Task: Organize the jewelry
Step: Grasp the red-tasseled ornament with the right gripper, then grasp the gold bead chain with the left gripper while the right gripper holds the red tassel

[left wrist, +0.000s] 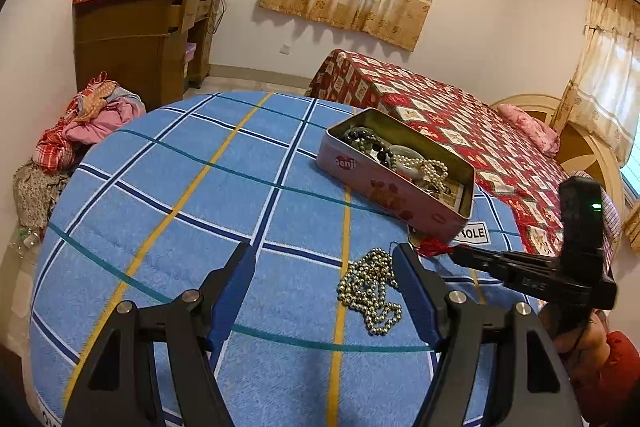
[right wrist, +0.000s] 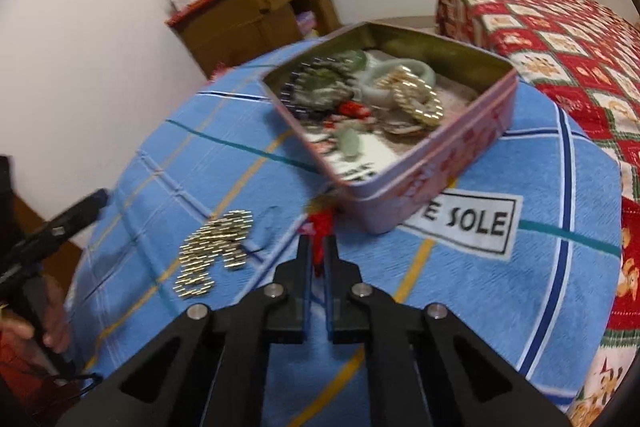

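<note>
A pink tin (left wrist: 360,171) (right wrist: 440,171) stands open on the blue checked cloth (left wrist: 180,195), holding pearls, dark beads and a jade bangle. A gold bead necklace (left wrist: 370,295) (right wrist: 216,251) lies heaped on the cloth in front of the tin. My left gripper (left wrist: 324,251) is open over the cloth, its right finger just beside the necklace, nothing between the pads. My right gripper (right wrist: 317,247) (left wrist: 454,251) is shut on a red tassel (right wrist: 320,227) (left wrist: 432,247) that lies at the tin's near corner. The right wrist view is blurred.
A white label reading SOLE (right wrist: 464,223) is sewn on the cloth by the tin. A bed with a red patterned quilt (left wrist: 460,115) stands right behind. A clothes pile (left wrist: 92,119) and a wooden cabinet (left wrist: 136,39) sit at the left.
</note>
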The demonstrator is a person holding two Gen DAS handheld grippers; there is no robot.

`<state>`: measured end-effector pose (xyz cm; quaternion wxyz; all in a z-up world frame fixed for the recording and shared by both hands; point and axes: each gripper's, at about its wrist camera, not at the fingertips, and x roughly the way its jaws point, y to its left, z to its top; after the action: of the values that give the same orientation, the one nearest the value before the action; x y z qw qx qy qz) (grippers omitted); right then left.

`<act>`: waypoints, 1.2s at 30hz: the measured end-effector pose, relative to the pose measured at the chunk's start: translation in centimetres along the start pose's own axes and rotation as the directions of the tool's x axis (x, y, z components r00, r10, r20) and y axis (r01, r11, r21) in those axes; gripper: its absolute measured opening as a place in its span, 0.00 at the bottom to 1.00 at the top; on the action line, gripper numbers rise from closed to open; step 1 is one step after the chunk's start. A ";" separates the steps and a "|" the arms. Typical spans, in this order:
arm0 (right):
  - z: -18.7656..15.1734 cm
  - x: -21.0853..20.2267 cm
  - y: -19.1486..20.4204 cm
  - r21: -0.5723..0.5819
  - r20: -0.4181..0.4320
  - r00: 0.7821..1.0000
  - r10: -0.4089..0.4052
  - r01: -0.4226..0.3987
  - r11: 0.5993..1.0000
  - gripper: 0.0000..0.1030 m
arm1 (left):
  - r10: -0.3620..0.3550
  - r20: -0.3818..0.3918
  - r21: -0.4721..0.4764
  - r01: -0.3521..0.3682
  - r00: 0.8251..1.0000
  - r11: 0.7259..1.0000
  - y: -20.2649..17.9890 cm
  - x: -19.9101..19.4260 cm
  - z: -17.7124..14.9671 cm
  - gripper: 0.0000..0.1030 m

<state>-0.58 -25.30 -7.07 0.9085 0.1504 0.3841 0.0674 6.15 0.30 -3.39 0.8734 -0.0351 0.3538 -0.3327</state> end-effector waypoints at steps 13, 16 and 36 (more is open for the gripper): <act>-0.8 -4.3 1.1 -0.035 0.077 0.996 -0.039 0.042 0.999 0.11 | -0.045 -0.057 0.040 0.047 0.997 0.998 -1.8 1.8 -0.8 0.69; 0.1 -2.5 0.3 -0.019 0.037 0.997 -0.063 0.064 0.998 0.38 | -0.046 -0.056 0.036 0.048 0.997 0.998 -1.9 1.8 -0.7 0.69; 0.2 -0.7 -1.2 0.016 -0.008 1.000 0.030 -0.030 0.999 0.09 | -0.046 -0.076 0.036 0.049 0.996 0.998 -1.2 3.1 -0.5 0.69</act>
<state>-0.90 -26.68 -6.84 0.9047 0.1628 0.3859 0.0785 6.80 -2.39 -5.27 0.8519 -0.0142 0.3793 -0.3609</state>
